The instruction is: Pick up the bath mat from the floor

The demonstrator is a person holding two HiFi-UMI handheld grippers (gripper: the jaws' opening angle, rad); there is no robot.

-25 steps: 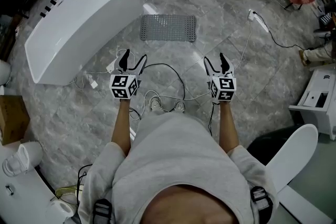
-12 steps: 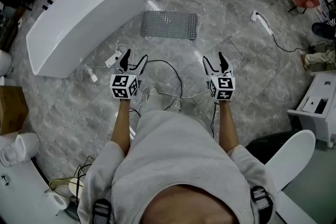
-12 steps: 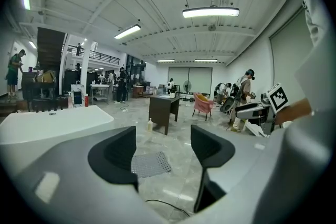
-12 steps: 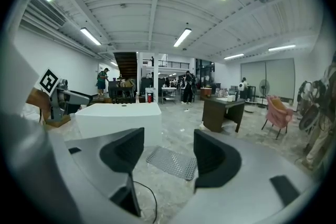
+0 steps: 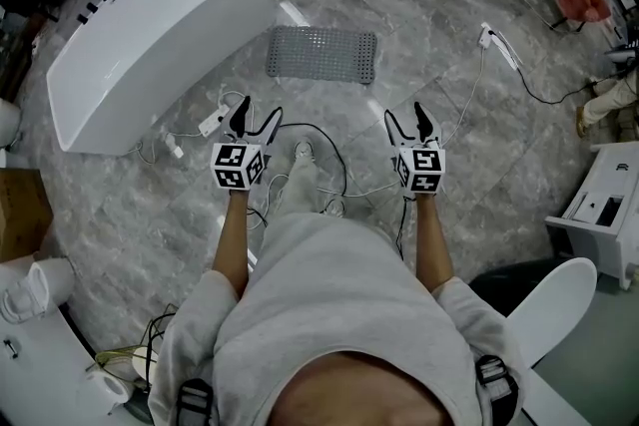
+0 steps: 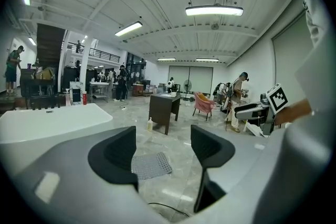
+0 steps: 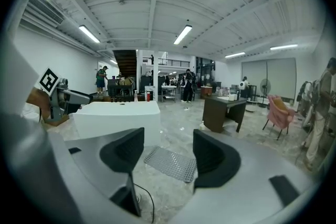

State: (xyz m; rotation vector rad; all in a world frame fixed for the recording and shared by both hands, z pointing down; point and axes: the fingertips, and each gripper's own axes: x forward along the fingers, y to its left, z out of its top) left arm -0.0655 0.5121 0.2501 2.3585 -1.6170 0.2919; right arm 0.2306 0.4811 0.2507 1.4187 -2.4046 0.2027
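Head view: grey bath mat (image 5: 321,54) flat on marble floor (image 5: 479,145), just beside white bathtub (image 5: 150,25). Left tool (image 5: 256,117) jaws wide, nothing between. Right tool (image 5: 406,120) same, wide and empty. Mat ahead, apart from both.

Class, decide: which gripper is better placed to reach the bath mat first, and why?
Left, narrowly. The left gripper and right gripper are both open, empty and short of the bath mat, but the left sits closer to the mat's near corner.
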